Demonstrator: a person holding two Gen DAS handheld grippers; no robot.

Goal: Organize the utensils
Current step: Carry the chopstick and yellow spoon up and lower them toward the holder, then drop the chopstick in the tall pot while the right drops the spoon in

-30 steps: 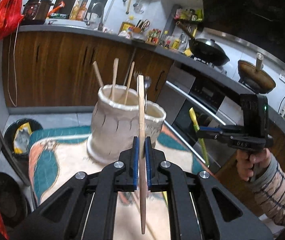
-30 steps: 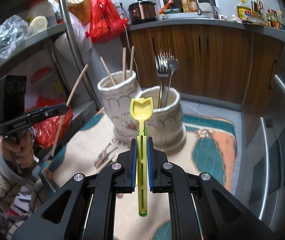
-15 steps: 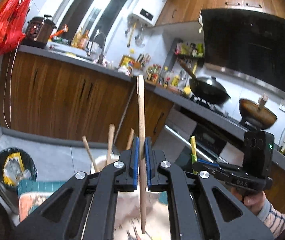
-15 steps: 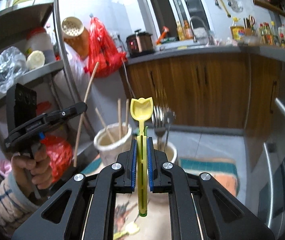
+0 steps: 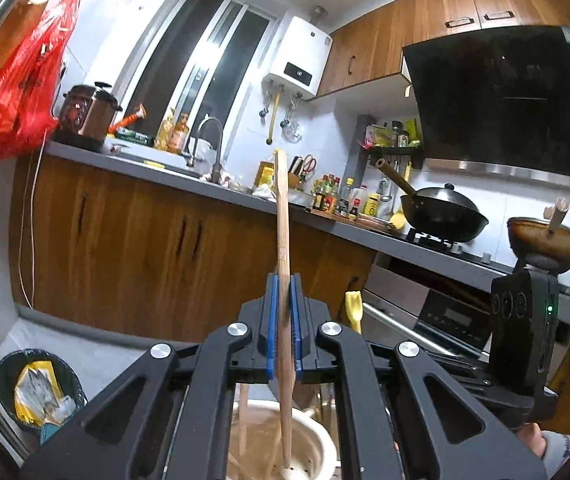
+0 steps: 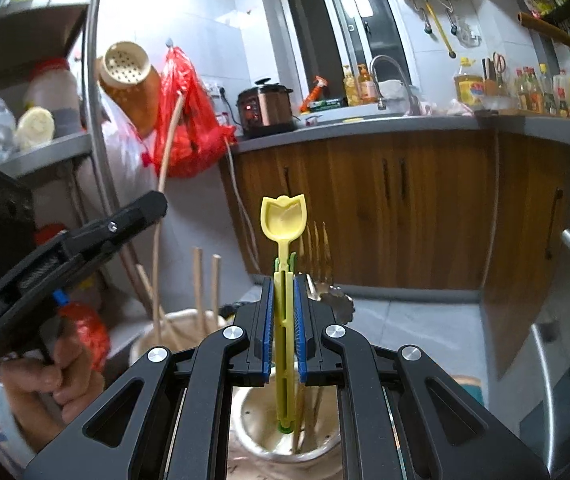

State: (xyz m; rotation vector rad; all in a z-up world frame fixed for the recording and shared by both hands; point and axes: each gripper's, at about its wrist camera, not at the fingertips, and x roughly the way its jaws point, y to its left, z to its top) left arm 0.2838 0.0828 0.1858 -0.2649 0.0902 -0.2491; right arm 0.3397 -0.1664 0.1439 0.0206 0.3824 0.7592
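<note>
Left gripper (image 5: 283, 328) clamps a long wooden chopstick (image 5: 283, 272) upright, lower tip hanging inside the cream ceramic holder (image 5: 317, 440) directly beneath. A second ago that pot stood ahead of the jaws; now it sits under them. Right gripper (image 6: 285, 332) pinches a yellow plastic tulip-shaped spoon (image 6: 283, 240) upright too, its handle end poised over the second pale ceramic pot (image 6: 253, 424) where metal forks (image 6: 317, 240) stand; earlier that pot lay farther off. Both look set for a straight drop.
</note>
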